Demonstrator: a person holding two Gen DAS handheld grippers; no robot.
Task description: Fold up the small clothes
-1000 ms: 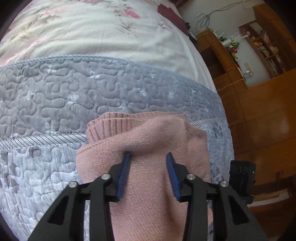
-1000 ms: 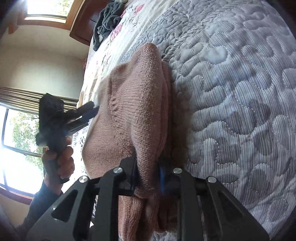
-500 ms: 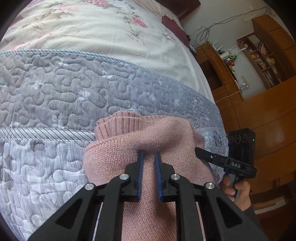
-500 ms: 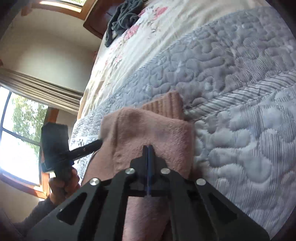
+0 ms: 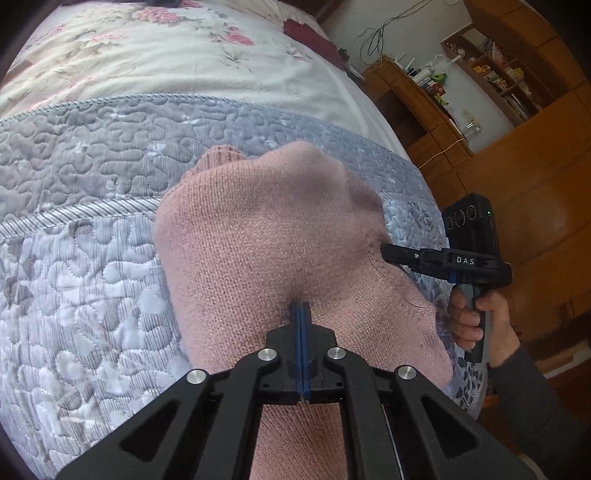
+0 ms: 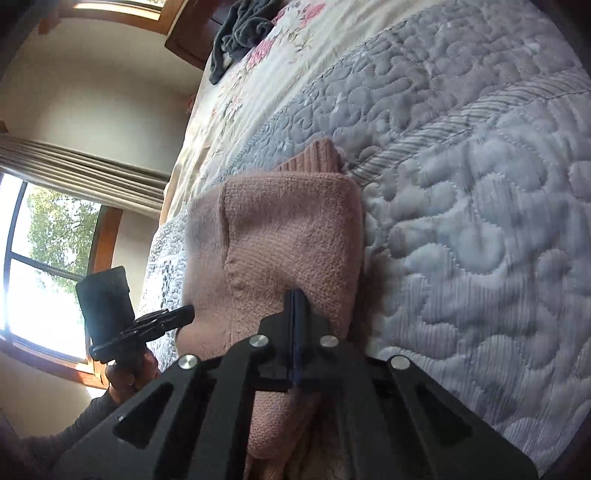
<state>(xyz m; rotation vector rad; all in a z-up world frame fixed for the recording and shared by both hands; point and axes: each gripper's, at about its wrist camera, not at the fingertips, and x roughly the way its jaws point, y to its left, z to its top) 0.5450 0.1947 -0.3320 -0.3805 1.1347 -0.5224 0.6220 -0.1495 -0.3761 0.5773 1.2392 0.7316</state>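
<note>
**Both grippers pinch pink knit on quilted bed**

A pink knitted garment [image 5: 266,240] lies bunched on the grey quilted bedspread [image 5: 92,177], close to the bed's near edge and its right-hand corner; a ribbed cuff [image 5: 218,157] pokes out from its far side, toward the floral sheet [image 5: 166,55]. The left gripper [image 5: 300,314] has its blue-lined fingers [image 5: 297,332] pressed together on a fold of the knit at the garment's near side; the right gripper [image 6: 293,301] is likewise clamped on the fabric, its pads meeting with cloth nipped between them. From the left camera the right gripper's black tip [image 5: 402,254] bites into the garment's right edge, a hand [image 5: 476,317] in a dark sleeve wrapped round the handle; from the right camera the left tool [image 6: 147,325] shows at the garment's opposite edge, against a bright window [image 6: 40,266] with curtains [image 6: 81,166]. A dark grey cloth [image 6: 240,33] sits heaped at the far end of the bed; wooden shelving [image 5: 498,74] and cabinets stand past the bed's right side, with cables [image 5: 388,26] trailing down the wall; the gripper frames hide the garment's nearest part in both views.
</note>
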